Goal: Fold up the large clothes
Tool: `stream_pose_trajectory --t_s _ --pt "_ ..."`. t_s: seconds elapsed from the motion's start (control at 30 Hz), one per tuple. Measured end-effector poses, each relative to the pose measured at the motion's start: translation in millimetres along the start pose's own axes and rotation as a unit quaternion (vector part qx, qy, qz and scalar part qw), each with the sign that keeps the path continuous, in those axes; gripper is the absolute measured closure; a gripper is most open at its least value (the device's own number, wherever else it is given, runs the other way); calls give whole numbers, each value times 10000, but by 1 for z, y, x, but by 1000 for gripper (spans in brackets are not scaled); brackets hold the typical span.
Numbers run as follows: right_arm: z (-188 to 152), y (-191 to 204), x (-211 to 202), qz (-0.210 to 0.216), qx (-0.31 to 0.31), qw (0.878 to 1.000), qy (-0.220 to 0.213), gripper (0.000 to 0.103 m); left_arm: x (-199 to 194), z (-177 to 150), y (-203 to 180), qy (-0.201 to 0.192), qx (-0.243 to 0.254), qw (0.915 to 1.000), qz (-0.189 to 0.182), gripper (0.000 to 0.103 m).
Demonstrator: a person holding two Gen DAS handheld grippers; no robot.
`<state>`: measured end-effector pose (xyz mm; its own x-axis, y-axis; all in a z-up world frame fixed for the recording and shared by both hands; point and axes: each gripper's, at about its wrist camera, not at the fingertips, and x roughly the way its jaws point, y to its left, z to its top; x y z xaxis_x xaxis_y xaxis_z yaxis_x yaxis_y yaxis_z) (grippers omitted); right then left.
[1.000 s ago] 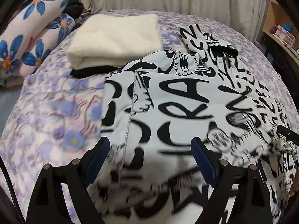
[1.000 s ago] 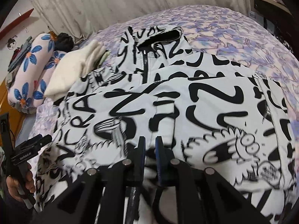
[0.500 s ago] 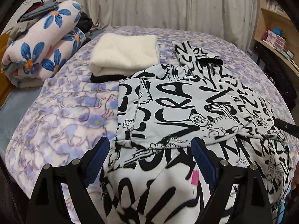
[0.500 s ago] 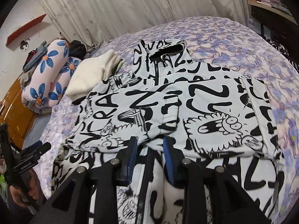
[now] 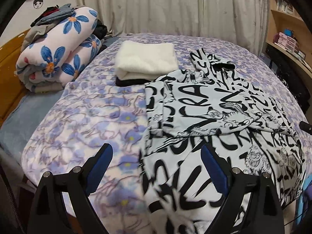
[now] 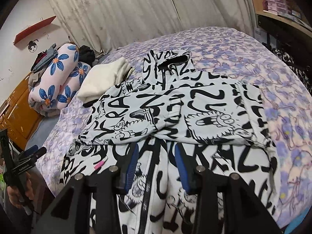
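At the far left we see a rolled quilt (image 5: pixel 58 46) with blue flowers, lying beside the bed (image 5: pixel 83 117), and some clothes are piled on top of it. On the bed, which has a purple flowered cover, a folded cream blanket (image 5: pixel 146 58) lies near the curtain side. Just to the right of it is the black-and-white printed jacket (image 5: pixel 214 105). It lies flat on the bed, with both sleeves folded across its front, and its lower part hangs over the near edge of the bed.

Our left claw (image 5: pixel 156 167) is wide open and holds nothing; its left finger is above the bed cover and its right finger above the left edge of the jacket. Our right claw (image 6: pixel 156 163) is over the middle of the jacket, by the zipper. Its jaws are opening, and we see no cloth gripped between them. On the far right stands a shelf (image 5: pixel 286 39) with small boxes.
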<state>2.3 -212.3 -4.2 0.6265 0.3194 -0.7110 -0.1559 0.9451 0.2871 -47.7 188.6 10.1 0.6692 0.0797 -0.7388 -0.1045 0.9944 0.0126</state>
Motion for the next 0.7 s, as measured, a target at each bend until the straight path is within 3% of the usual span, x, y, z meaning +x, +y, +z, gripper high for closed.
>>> stream_pose_trajectory --t_s 0.23,0.5,0.7 --pt "-23 -13 -17 -375 -157 9990 177 64 -4 -19 28 234 -35 9997 -44 12" --pt "-50 -56 -32 -844 125 9955 419 64 19 -57 41 811 -354 9946 -536 12" --pt "-67 -88 -37 -1030 387 9924 542 64 39 -85 31 1162 -543 9852 -1135 12"
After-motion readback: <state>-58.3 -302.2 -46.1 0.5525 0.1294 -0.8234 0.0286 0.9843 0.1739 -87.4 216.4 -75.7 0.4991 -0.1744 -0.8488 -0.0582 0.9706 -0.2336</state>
